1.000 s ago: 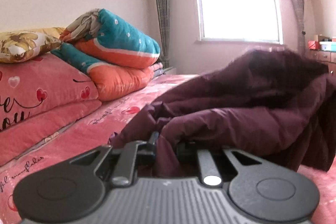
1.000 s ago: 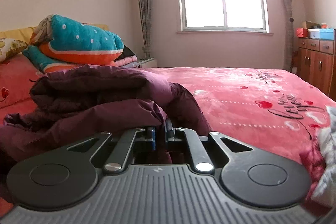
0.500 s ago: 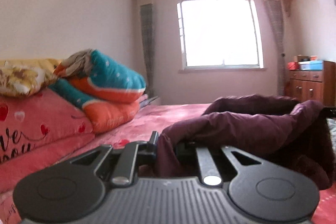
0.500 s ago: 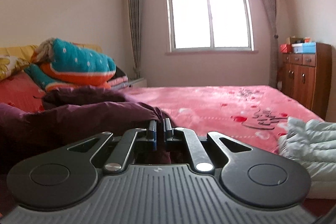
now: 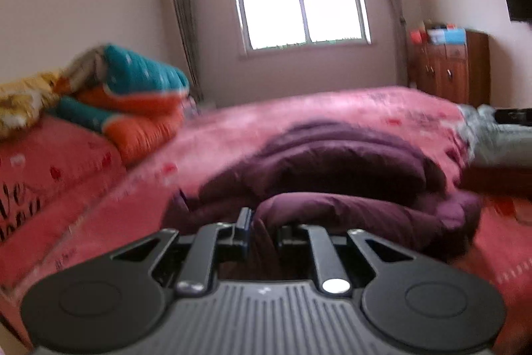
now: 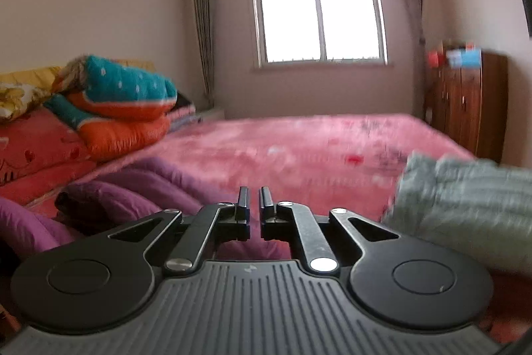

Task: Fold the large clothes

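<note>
Right gripper [image 6: 254, 198] just let go: jaws slightly parted, empty. Puffy maroon quilted coat [image 5: 349, 168] now dropped onto pink bedspread [image 5: 332, 112], 12 o'clock of left gripper [image 5: 264, 227], still clenched on hem. Fold laid; left release next.

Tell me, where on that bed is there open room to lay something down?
The pink bedspread lies bare in a wide stretch between the purple coat and the window wall. It is crowded at the left by the stacked quilts and at the right by the pale green garment.
</note>
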The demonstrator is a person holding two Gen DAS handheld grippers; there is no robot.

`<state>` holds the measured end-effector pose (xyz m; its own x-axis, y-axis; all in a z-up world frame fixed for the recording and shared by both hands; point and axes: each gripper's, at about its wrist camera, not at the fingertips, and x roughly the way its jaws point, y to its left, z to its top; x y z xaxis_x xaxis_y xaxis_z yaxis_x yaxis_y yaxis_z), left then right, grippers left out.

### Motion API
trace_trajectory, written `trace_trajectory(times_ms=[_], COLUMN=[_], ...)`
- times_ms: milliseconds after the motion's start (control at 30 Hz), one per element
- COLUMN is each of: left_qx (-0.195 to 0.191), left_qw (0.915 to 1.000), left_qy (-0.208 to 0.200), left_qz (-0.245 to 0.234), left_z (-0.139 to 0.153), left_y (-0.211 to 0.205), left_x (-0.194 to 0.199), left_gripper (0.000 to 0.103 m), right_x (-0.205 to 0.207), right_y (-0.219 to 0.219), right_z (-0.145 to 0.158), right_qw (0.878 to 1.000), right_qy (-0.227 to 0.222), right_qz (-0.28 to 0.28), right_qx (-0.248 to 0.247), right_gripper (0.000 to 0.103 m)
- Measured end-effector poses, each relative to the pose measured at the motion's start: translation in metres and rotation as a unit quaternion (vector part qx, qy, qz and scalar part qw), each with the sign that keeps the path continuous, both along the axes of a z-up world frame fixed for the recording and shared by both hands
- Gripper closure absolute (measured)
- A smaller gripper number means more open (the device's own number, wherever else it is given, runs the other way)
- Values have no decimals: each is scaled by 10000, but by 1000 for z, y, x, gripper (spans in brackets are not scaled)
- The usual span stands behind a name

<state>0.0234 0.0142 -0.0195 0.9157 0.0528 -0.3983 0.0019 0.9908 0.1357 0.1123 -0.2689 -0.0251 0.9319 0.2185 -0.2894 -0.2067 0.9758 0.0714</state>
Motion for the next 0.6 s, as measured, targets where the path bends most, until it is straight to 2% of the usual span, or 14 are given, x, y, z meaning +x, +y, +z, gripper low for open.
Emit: trace_trajectory(times_ms=[167,267,300,400,500,600], left_qx=[84,86,85,48,17,-34], left_qw=[9993,9987,9986,9980,9982,9986], left_qy=[368,494,513,598,532,356], left_qz=[-75,-131,-138,-187,-273,-395], left_z=[-10,-10,-9,-3,11,28], left_y=[-2,-2,-2,0,2,8], left_x=[-21,-34,-38,-47,-59,-59], left_gripper=[90,87,86,82,76,74], right_x=[8,12,7,-3,-1,1], right_y=[5,16,16,26,46,57], right_z=[-23,-25,-27,-22,-21,-24], right_qw=[9978,9957,9952,9941,9914,9879], right_qy=[584,741,745,671,659,817], right_qz=[231,485,578,841,1130,1313], right_qx=[234,262,259,120,-12,-114], right_gripper=[80,54,40,35,24,24])
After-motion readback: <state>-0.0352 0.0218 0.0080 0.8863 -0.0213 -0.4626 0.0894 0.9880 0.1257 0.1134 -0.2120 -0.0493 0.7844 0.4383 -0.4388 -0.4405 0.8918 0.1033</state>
